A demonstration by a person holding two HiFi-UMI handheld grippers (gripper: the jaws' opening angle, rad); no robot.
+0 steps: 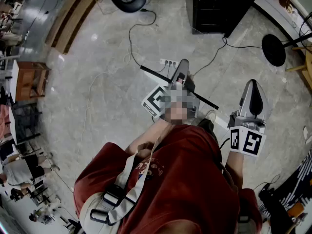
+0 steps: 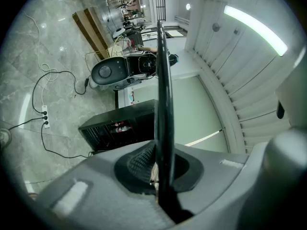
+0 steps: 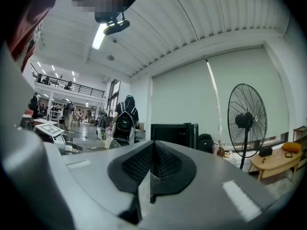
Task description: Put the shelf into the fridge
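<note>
Shelf in left hand-held gripper; cables lie before fridge.

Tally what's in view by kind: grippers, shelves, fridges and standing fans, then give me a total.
Grippers: 2, the left gripper and the right gripper
Shelves: 1, the shelf clamped edge-on in the left gripper
Fridges: 1, the fridge
Standing fans: 1, the standing fan
Total: 5
</note>
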